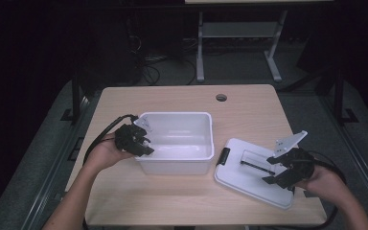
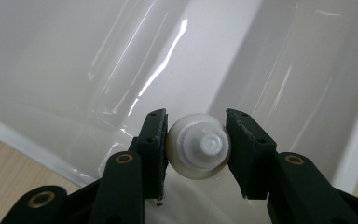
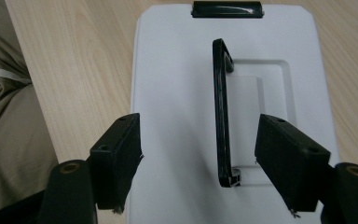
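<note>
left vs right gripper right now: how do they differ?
The left gripper is shut on a small white round-capped bottle, pads pressing both its sides; the right gripper is open and holds nothing. The left is at the left rim of the white plastic bin; the right hovers over the flat white lid, jaws either side of its black carry handle. Both have black jaws.

The high view looks forward and down over the desk (image 1: 182,201); one gripper view peers closely into the bin (image 1: 177,139), the other hovers close above the lid (image 3: 177,93), both also visible from above.
</note>
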`<state>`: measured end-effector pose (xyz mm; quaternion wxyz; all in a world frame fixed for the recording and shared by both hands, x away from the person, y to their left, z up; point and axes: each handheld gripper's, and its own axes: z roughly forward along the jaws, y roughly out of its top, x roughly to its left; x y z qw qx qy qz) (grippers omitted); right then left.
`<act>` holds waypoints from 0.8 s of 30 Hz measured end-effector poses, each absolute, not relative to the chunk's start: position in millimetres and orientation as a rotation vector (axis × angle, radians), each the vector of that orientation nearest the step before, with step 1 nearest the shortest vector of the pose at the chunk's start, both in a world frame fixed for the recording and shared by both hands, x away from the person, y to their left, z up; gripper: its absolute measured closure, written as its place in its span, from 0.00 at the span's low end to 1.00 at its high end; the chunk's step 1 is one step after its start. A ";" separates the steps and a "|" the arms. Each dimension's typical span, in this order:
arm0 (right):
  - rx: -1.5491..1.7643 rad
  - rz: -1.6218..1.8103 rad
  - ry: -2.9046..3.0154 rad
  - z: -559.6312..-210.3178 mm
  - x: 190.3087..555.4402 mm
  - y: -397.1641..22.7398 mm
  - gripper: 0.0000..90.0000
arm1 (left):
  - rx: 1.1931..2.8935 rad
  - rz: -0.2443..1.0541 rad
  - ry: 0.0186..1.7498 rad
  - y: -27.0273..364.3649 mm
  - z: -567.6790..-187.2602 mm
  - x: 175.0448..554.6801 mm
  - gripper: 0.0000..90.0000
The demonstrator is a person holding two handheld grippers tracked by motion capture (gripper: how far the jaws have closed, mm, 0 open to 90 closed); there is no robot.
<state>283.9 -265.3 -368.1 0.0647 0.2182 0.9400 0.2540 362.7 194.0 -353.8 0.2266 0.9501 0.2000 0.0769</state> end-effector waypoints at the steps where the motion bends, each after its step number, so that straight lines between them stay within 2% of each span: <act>1: 0.669 0.765 2.837 -367.9 283.2 -265.5 0.34 | 2.620 0.208 0.551 193.8 -354.0 362.9 0.66; 6: 0.673 0.764 2.839 -369.1 282.1 -266.0 0.34 | 2.616 0.190 0.553 192.4 -353.9 363.2 0.65; 9: 0.670 0.767 2.835 -368.4 281.5 -266.0 0.34 | 2.632 0.198 0.539 191.7 -353.0 362.3 0.68; 16: 0.673 0.762 2.835 -367.9 281.2 -266.0 0.34 | 2.620 0.203 0.542 193.6 -350.6 360.1 0.68; 24: 0.674 0.757 2.842 -369.9 283.6 -265.3 0.34 | 2.597 0.218 0.526 196.6 -335.6 355.0 0.67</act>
